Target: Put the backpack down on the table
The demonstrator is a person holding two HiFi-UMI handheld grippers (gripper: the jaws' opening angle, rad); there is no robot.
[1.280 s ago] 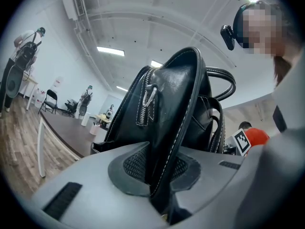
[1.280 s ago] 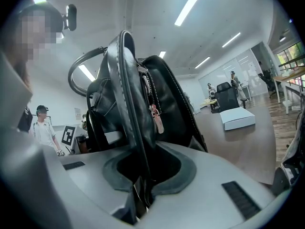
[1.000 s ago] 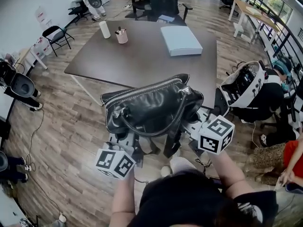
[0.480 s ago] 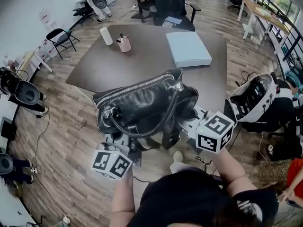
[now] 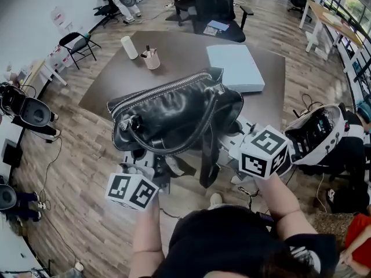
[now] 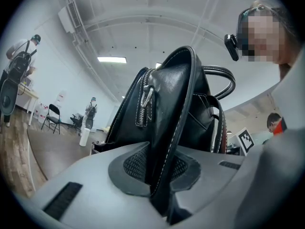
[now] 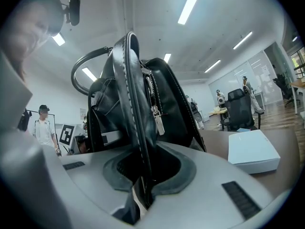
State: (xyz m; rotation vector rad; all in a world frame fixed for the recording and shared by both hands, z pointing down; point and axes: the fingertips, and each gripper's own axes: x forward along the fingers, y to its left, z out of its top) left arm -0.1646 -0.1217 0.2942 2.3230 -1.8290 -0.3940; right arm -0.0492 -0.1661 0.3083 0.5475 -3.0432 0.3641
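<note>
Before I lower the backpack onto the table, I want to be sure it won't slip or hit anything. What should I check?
1. Left gripper grip on backpack: ok, jaws shut on its edge.
2. Right gripper grip: ok, jaws shut on the other end.
3. Bare table ahead: ok.
4. Cup out of the way: ok, well beyond the backpack.
5. Box clearance: cannot tell; its near corner looks close to the backpack.
6. Backpack over the table: cannot tell; it hides the near edge.
</note>
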